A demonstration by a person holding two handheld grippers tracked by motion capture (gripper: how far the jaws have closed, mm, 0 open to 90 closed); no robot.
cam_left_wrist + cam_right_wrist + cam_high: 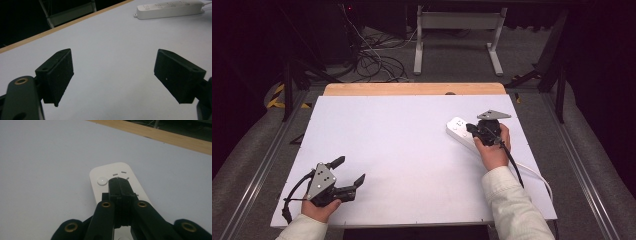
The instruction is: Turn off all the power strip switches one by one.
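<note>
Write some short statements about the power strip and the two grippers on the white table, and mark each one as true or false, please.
1. The right gripper has its jaws closed together over the power strip. True.
2. The left gripper holds the power strip. False: its jaws stand wide apart with nothing between them, and the strip lies far from it, on the other side of the table.
3. The power strip is black. False: it is white.
4. The strip has a round white button near its end, beside the right gripper's tip. True.
5. A white cable runs from the strip toward the table's near right edge. True.
</note>
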